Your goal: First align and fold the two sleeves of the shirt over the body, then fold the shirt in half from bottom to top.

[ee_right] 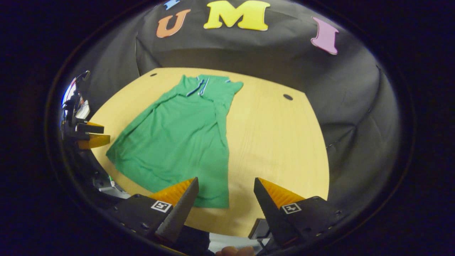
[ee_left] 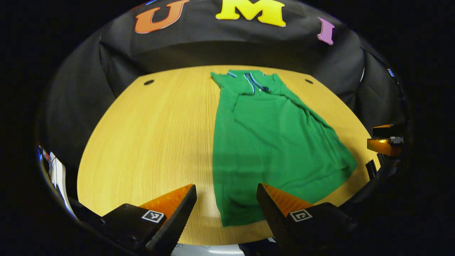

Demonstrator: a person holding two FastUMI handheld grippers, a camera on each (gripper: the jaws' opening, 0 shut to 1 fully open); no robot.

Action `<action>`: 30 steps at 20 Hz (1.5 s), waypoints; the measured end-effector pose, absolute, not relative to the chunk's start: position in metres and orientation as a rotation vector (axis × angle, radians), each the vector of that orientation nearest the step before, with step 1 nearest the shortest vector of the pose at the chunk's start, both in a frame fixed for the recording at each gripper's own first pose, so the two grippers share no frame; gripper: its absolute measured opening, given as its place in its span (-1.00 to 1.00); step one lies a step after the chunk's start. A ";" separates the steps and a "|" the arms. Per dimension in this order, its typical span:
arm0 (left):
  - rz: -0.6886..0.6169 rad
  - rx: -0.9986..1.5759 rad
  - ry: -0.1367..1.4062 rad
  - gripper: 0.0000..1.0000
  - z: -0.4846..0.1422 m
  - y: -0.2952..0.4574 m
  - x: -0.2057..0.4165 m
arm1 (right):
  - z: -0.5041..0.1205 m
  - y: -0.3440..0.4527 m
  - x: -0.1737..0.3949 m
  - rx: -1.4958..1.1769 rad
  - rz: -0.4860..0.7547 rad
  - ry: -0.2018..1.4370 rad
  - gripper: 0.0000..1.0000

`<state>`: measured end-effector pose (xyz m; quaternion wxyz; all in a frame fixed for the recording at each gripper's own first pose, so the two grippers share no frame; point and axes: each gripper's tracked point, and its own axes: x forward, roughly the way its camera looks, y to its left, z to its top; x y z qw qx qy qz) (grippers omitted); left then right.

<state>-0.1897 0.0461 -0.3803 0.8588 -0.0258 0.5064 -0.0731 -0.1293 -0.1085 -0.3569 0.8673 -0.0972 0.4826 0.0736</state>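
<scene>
Shirt (ee_left: 270, 142), one only, green with a striped collar (ee_left: 254, 82), lay flat on the wooden table (ee_left: 149, 142), collar toward the black cloth wall and hem toward the near edge. Both sleeves were folded in over the body, leaving a long narrow shape.

The left gripper (ee_left: 226, 202) hovered above the hem's corner nearest it, its two fingers spread wide and holding nothing. In the left gripper view the other gripper showed at the far right edge, beside the table. The right gripper (ee_right: 226, 195) hovered over the opposite hem corner, fingers likewise spread apart and empty. The right gripper view showed the other gripper at its far left edge, and a bit of a hand (ee_right: 234, 251) at the bottom.

Two dark round holes (ee_left: 149, 82) marked the table's far corners.
</scene>
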 end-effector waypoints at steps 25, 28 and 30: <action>-0.097 -0.046 1.303 1.00 -0.422 0.041 -0.215 | -0.435 -0.088 -0.150 -0.138 0.170 1.271 0.18; -0.100 -0.056 1.300 0.40 -0.420 0.032 -0.215 | -0.435 -0.079 -0.151 -0.136 0.202 1.269 -0.46; -0.142 -0.054 1.309 -0.22 -0.420 0.023 -0.215 | -0.435 -0.077 -0.153 -0.142 0.213 1.265 -0.82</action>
